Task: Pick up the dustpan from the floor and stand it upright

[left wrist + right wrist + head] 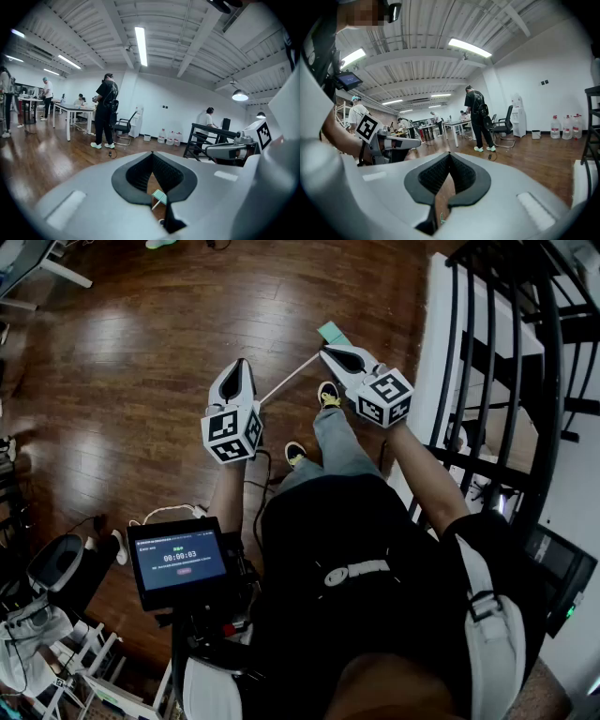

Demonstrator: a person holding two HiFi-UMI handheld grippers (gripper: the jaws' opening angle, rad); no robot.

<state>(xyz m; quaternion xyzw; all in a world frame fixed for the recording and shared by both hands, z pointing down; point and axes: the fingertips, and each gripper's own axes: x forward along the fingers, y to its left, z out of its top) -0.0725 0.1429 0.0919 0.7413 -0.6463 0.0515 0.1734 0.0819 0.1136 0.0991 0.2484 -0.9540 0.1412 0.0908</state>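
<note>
The dustpan lies flat on the wooden floor, its teal pan (330, 332) farthest from me and its thin white handle (286, 379) running back toward my feet. The left gripper (242, 367) hangs in the air left of the handle, jaws shut with nothing in them. The right gripper (330, 353) hovers over the pan end, also shut and empty. Through the slit of the left gripper (152, 155) a piece of the teal pan (159, 196) shows below. In the right gripper view the right gripper (450, 155) shows only floor and a teal speck (440, 217).
A black metal railing (525, 381) and a white ledge (441, 334) stand close on the right. My shoes (328, 395) are near the handle's end. A screen (178, 557) hangs at my chest. Farther off are people (105, 112), desks, a chair (125, 126) and water bottles (169, 138).
</note>
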